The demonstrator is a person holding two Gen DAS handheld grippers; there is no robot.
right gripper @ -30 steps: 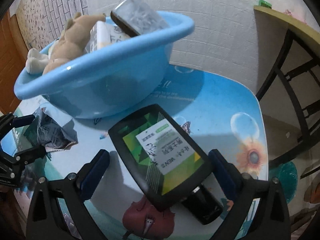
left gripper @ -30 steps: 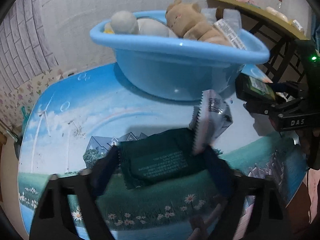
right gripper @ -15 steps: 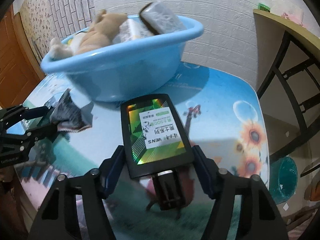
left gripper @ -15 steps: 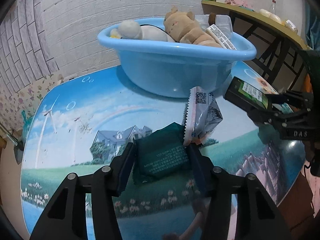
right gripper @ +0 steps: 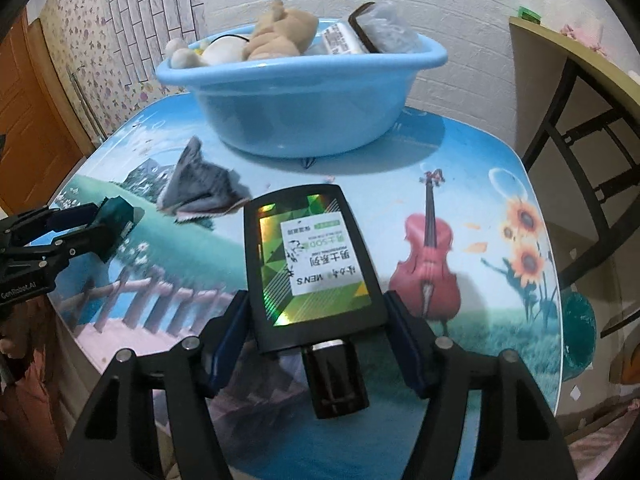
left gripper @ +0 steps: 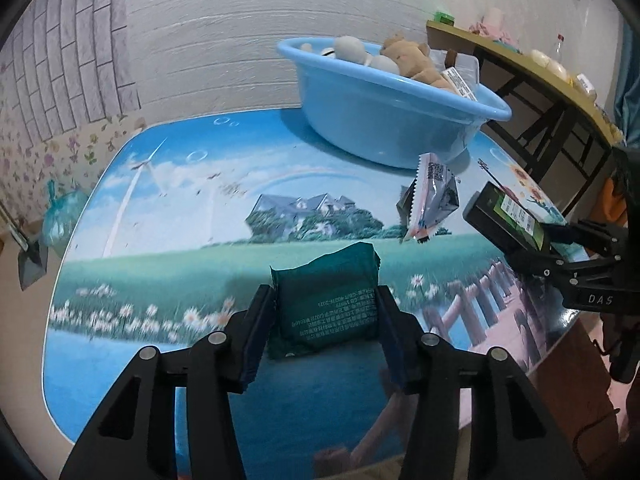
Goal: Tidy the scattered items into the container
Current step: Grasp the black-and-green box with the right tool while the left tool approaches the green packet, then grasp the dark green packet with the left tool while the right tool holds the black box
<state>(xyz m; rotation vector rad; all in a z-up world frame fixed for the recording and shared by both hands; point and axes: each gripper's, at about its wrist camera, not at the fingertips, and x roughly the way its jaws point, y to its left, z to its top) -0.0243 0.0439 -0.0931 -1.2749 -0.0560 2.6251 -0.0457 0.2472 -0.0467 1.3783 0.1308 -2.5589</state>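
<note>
Both grippers have just closed and lifted. The left gripper (left gripper: 326, 312) now clamps the dark green packet (left gripper: 329, 304), the right gripper (right gripper: 316, 320) the black bottle (right gripper: 312, 264), both over the table's near edge. The grey sachet (right gripper: 200, 188) lies mid-table before the blue basin (right gripper: 300, 92). Two items look ready for carrying in.

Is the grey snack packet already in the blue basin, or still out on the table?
Still out. The grey packet lies on the table in front of the basin, and no claw holds it.
</note>
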